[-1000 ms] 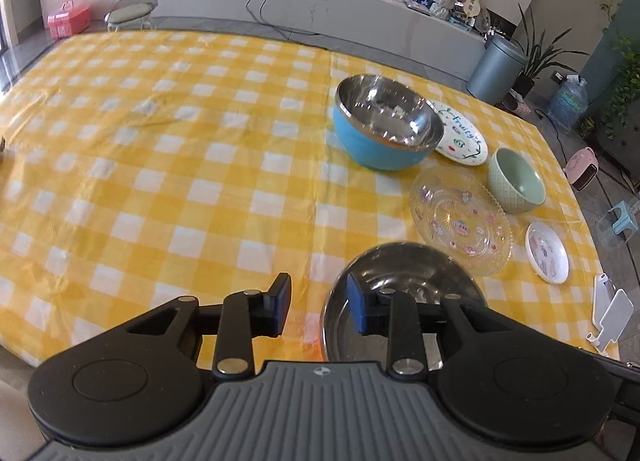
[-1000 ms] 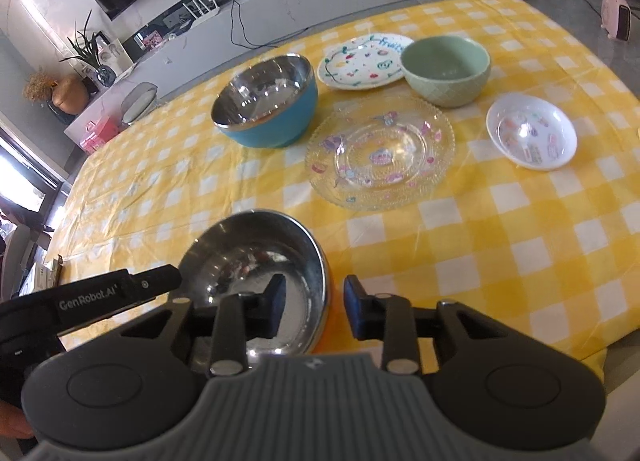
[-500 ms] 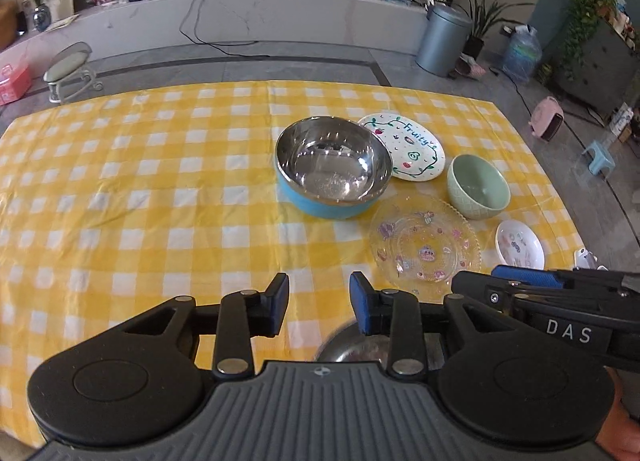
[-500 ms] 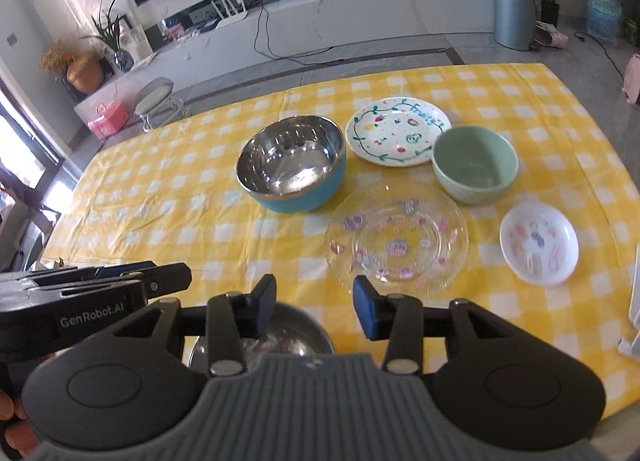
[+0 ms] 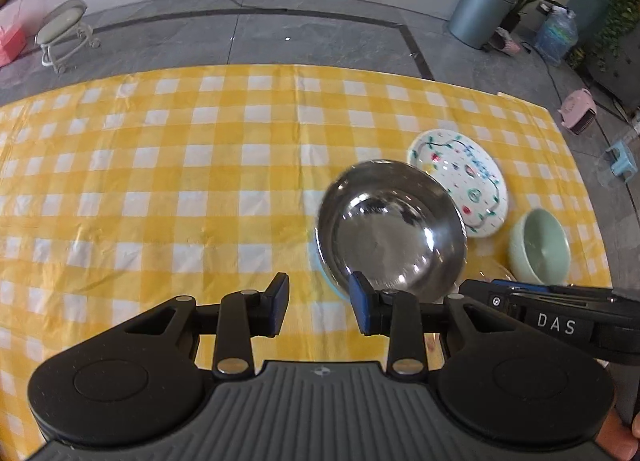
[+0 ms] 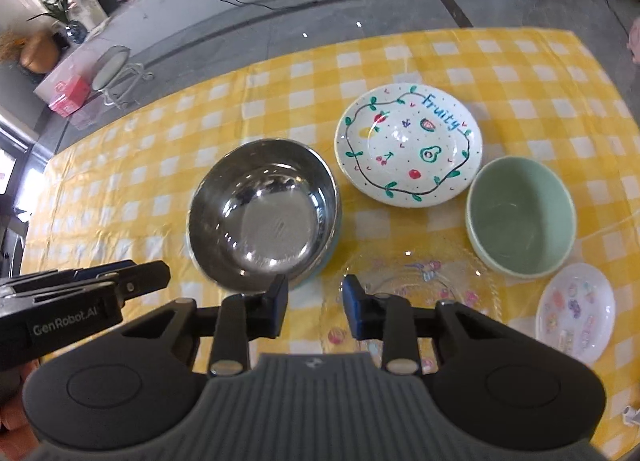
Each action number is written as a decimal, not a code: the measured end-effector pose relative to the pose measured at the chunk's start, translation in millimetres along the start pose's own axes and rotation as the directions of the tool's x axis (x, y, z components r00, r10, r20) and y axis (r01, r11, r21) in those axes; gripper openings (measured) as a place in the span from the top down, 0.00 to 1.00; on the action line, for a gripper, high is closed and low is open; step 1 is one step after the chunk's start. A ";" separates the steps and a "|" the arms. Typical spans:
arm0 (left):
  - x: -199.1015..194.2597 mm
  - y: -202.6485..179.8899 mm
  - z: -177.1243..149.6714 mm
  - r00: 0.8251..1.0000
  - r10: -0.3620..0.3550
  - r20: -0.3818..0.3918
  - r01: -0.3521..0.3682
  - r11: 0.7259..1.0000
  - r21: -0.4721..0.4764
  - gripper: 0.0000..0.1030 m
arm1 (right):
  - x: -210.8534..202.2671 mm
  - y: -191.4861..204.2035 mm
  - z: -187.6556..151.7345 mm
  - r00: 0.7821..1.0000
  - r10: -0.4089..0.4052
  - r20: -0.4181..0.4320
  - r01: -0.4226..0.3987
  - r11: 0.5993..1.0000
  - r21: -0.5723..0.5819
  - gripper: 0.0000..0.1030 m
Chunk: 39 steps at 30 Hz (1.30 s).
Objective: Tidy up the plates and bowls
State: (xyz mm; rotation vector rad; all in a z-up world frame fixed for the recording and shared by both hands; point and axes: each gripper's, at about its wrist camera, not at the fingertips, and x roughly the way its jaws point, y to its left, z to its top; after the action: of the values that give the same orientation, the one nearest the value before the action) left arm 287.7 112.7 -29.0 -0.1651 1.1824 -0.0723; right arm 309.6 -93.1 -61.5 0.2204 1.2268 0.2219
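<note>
Both grippers have swept forward across the table since a second ago. My left gripper [image 5: 317, 304] is spread on nothing; my right gripper [image 6: 313, 307] is closing, also on nothing. The steel bowl [image 6: 264, 217] sits beside the Fruity plate [image 6: 408, 149]. Closing short, I judge, could clip the glass plate [image 6: 472, 285] underneath.
</note>
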 end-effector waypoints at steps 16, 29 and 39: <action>66.6 19.3 26.9 0.994 -0.038 -0.102 0.029 0.996 -0.090 0.81 | 64.7 -5.6 35.2 0.996 -0.042 -0.073 0.046 0.998 0.043 0.86; 41.0 3.6 20.8 0.996 -0.008 -0.090 0.005 0.999 -0.042 0.93 | 54.3 -5.2 29.6 0.997 -0.029 -0.072 0.031 0.999 0.035 0.92; -22.6 -9.0 -9.0 0.998 0.011 -0.068 -0.012 1.000 -0.016 0.93 | -5.0 8.3 -6.4 0.999 0.000 -0.048 0.000 1.000 0.004 0.91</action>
State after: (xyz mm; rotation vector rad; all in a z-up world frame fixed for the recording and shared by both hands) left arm 271.1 106.2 -10.1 -0.1713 1.2516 -0.0587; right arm 301.5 -86.3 -56.7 0.2199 1.2751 0.2256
